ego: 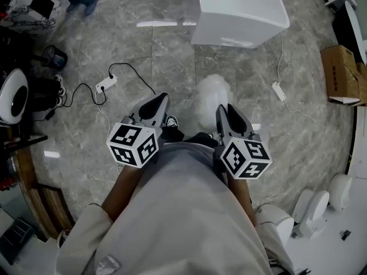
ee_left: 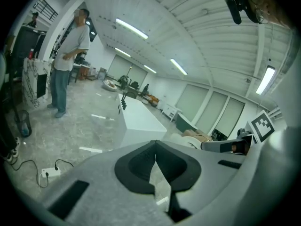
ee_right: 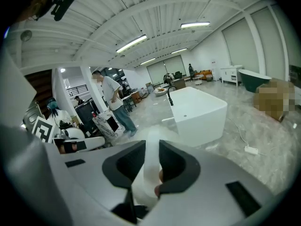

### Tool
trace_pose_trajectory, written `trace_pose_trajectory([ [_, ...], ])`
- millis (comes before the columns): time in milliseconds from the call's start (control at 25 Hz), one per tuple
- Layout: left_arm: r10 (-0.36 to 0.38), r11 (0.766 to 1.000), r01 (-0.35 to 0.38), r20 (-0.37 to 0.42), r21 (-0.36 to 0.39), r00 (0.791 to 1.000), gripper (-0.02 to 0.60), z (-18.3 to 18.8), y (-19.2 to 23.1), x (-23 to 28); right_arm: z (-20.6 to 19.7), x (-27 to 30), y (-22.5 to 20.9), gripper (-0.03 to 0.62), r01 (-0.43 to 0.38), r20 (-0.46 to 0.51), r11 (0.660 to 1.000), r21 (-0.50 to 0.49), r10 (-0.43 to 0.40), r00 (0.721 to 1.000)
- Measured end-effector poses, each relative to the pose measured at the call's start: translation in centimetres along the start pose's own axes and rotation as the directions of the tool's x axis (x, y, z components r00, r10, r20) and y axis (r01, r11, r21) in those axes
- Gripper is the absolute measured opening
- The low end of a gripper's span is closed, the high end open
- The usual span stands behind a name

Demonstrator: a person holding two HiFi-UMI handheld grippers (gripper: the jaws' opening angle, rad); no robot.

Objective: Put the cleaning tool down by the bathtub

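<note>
Count: 1 bathtub top centre, 1 cleaning tool, 2 power strips, one centre left, one centre right, 2 grippers.

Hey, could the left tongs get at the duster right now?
Probably yes: the duster sticks out of the right tongs, just beside the left tongs, with nothing between them.

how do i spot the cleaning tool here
Find the white bathtub at the head view's top. Just below it is the fluffy white cleaning tool, its handle in the right gripper. The power strips either side are flat and corded; this is a soft puff.
</note>
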State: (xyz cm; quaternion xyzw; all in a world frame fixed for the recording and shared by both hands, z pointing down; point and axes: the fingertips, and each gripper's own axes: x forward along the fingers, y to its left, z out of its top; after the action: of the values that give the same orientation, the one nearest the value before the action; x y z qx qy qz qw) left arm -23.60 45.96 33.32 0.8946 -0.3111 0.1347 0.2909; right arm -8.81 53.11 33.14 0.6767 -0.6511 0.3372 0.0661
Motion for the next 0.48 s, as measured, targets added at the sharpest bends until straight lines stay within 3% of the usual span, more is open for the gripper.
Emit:
trace_pose_trajectory([
  [480,0.0,1.0,-0.001,-0.018,-0.017,1.0,0.006,0.1,1.6,-0.5,0.6,1.4,0.4,0.084,0.013,-0.009,1.0,-0.001,-0.013,1.0],
])
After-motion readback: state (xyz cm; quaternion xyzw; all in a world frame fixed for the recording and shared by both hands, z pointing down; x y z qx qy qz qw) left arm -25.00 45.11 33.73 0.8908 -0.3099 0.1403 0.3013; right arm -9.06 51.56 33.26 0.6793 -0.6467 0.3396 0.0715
